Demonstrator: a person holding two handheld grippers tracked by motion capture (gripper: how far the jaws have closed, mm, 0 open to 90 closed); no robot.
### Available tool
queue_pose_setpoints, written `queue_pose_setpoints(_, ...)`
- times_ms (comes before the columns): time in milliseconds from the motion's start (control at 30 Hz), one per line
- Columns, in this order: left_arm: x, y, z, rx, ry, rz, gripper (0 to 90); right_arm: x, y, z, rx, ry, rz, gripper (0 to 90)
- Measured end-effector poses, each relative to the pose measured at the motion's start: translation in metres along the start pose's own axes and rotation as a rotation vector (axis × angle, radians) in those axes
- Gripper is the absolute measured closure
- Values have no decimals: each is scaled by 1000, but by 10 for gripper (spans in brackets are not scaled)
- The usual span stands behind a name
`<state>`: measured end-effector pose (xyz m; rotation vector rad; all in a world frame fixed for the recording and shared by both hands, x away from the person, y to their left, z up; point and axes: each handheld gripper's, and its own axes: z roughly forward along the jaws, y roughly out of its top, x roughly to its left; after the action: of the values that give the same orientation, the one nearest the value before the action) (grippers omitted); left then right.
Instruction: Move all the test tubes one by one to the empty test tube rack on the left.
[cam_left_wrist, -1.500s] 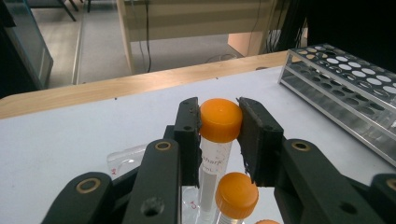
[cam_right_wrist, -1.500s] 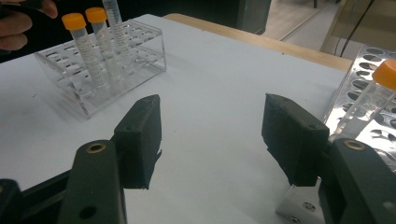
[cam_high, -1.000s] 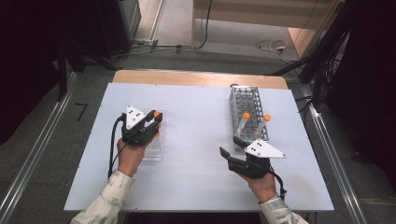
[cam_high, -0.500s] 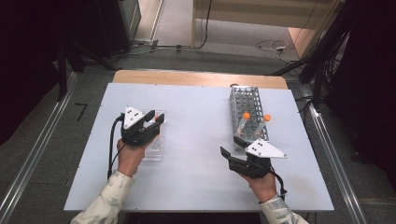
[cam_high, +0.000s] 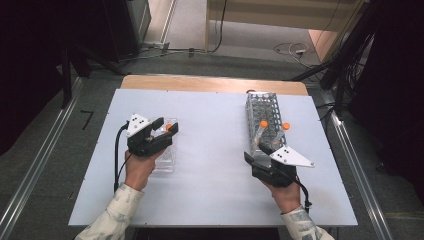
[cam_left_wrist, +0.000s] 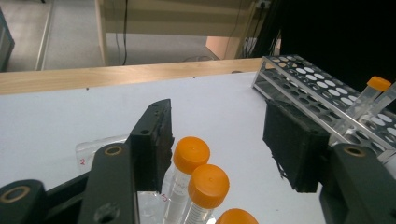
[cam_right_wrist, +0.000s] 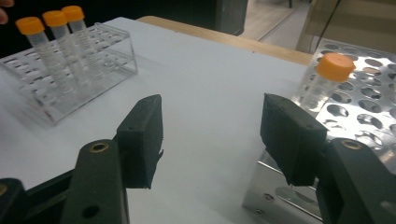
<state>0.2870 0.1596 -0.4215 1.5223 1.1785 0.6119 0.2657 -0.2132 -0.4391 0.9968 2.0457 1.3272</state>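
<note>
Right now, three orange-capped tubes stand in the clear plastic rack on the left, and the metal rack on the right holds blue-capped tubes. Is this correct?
Not quite: the tubes in the metal rack also have orange caps, not blue. The right gripper view shows one such capped tube standing in it, and the high view shows two. The three orange-capped tubes in the clear plastic rack are as you say.

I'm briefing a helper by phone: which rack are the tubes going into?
On the white table, look to the person's left, under the left tongs. The clear plastic rack there holds three orange-capped tubes; the other rack, at right, is perforated metal.
</note>
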Motion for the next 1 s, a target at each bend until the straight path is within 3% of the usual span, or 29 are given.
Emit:
queue_pose_setpoints(267,-1,1,-4,-11,-6,-7,330,-24,-3,0,-4,-100,26,388)
queue_pose_setpoints(500,-2,1,-6,-15,-8,-6,330,-45,-4,1,-3,-171,65,393)
queue_pose_setpoints(1000,-3,1,-6,-25,-10,-8,331,-76,-11,10,16,-301,102,442)
